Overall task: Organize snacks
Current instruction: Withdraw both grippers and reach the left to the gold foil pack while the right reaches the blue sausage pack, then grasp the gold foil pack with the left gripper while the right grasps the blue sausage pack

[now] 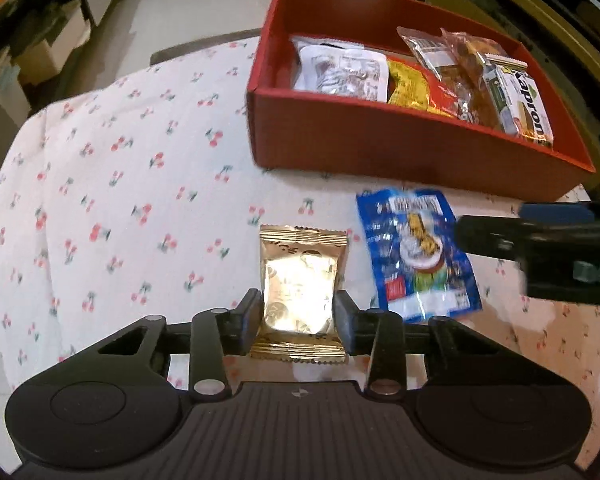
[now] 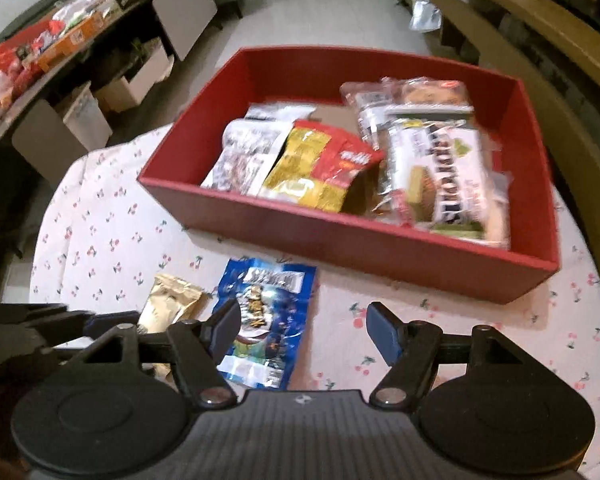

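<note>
While the left tongs (image 1: 296,312) are clenching the gold sachet (image 1: 298,284) from both sides, with the pads pressing its lower half, the packet is still lying on the cherry-print tabletop (image 1: 112,184). Right tongs (image 2: 300,330) are standing released, pads apart, straddling the near end of the blue snack bag (image 2: 266,320) without pressing it; the left pad is sitting over the bag, the right pad over bare cloth. Both packets are lying just beside each other, in front of the red box (image 1: 400,152). Inside the box, several packets are already resting: a silver-white pouch (image 2: 246,156), a yellow-and-red bag (image 2: 320,168), and a white wafer pack (image 2: 440,176) among clear-wrapped items. Judging by this, most sorting is done; two packets are remaining outside, one gripped, one not yet taken.
</note>
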`<action>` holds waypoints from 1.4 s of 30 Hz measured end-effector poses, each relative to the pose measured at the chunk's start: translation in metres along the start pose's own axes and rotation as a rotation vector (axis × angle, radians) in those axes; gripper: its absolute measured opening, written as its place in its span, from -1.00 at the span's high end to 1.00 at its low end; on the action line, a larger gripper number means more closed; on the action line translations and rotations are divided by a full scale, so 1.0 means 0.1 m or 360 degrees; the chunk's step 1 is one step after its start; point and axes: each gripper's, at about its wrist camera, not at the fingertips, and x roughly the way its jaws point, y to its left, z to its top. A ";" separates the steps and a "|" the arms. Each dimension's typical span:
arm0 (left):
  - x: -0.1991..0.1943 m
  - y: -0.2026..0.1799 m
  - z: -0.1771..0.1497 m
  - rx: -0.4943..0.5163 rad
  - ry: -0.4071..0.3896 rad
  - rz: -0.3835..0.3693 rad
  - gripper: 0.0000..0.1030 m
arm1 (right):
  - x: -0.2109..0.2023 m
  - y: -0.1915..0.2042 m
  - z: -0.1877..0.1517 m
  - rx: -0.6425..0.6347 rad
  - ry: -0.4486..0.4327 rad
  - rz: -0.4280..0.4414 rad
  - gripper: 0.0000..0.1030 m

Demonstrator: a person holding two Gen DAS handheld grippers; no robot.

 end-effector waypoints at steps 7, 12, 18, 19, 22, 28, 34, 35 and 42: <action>-0.10 0.18 -0.08 -0.0049 0.0015 -0.0015 0.06 | 0.26 0.20 0.04 0.0031 0.0033 0.0007 -0.60; -0.08 0.23 -0.09 -0.0078 0.0030 -0.0018 -0.18 | 0.46 0.38 0.00 -0.0069 0.0058 -0.0039 -0.85; -0.06 0.15 -0.10 -0.0023 0.0031 0.0019 -0.21 | 0.41 0.41 -0.10 -0.0261 0.0033 -0.0121 -0.54; -0.06 0.13 -0.11 -0.0009 0.0028 0.0030 -0.18 | 0.40 0.37 -0.11 -0.0251 0.0040 -0.0127 -0.54; -0.07 0.07 -0.14 0.0013 0.0025 0.0026 -0.03 | 0.33 0.27 -0.16 -0.0268 0.0062 -0.0144 -0.53; -0.12 -0.06 -0.26 0.0064 0.0029 -0.0023 0.03 | 0.10 0.15 -0.39 -0.0328 0.0122 -0.0136 -0.52; -0.16 -0.15 -0.41 0.0095 0.0009 -0.0017 -0.02 | -0.17 0.01 -0.63 -0.0303 0.0112 -0.0102 -0.52; -0.15 -0.16 -0.43 0.0103 0.0004 -0.0005 -0.13 | -0.19 -0.02 -0.65 -0.0290 0.0110 -0.0107 -0.52; -0.02 -0.23 -0.39 0.0072 -0.0009 0.0050 -0.49 | -0.18 -0.17 -0.57 -0.0189 0.0072 -0.0106 -0.53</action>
